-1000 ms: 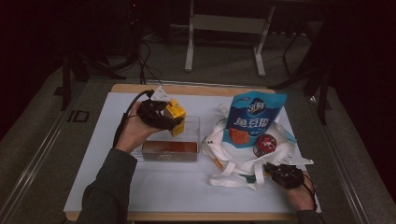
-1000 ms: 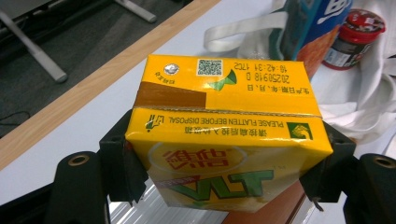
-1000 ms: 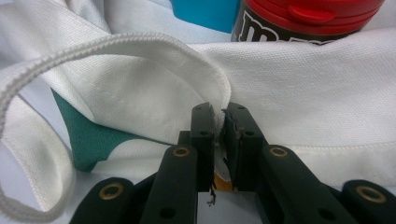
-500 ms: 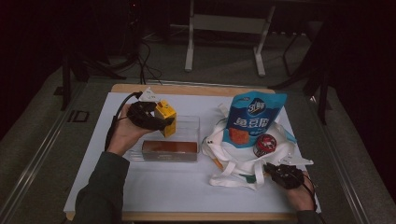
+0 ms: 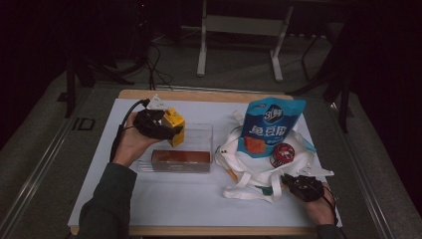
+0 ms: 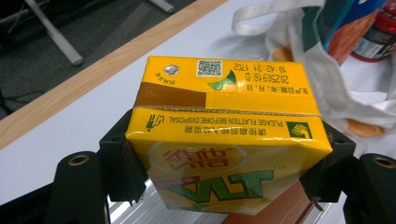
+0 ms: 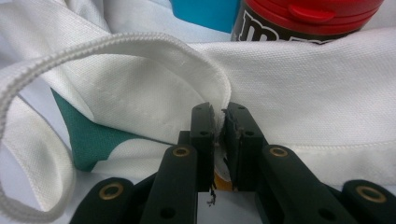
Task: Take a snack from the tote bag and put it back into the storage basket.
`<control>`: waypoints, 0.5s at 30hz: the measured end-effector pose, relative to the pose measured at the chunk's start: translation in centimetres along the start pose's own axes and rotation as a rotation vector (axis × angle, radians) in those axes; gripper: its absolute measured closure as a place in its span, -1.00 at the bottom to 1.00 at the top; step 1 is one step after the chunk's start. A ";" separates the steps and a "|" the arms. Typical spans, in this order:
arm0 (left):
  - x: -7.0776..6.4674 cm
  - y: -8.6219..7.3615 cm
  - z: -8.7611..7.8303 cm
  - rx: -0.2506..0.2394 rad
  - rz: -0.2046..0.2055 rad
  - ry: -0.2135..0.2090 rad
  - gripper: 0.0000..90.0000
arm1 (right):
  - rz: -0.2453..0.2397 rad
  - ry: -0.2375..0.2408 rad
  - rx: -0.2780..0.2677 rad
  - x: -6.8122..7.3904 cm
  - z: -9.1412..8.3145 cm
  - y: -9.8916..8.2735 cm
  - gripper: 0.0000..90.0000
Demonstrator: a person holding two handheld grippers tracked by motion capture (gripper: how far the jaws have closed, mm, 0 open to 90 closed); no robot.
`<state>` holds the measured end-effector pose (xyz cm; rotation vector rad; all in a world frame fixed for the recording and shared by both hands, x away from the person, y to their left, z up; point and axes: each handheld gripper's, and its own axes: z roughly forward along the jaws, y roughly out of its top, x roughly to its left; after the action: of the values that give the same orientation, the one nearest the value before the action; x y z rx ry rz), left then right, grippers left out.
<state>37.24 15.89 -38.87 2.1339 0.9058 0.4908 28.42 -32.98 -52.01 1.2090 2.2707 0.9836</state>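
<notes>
Status: left gripper (image 5: 166, 127) is clamped on the yellow drink carton (image 6: 224, 140), jaws pressing its two narrow sides, carton lifted above the far left corner of the clear plastic tray (image 5: 199, 137). Right gripper (image 7: 219, 123) is pinched shut on the hem of the white tote bag (image 5: 249, 169), at the bag's near right edge.

Landmark = tote bag. Carton sits well to the left of it, tray in between. Blue snack pouch (image 5: 268, 127) stands at the bag's far side, red-lidded can (image 5: 282, 154) just right of the pouch, on the fabric.

Key relation: bag mouth lies to the right of the carton, across the tray; carton's long axis runs roughly straight out from the left jaws. My read: left hand has to carry it rightward while the right hand holds the hem so the bag doesn't slide.
</notes>
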 end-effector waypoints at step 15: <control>1.1 -1.9 -0.3 0.017 -0.037 0.052 -0.36 | -0.002 -0.001 0.000 0.0 0.0 0.0 0.82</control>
<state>36.95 17.76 -40.06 2.1249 0.9803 0.5240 28.42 -32.96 -52.00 1.2064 2.2711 0.9813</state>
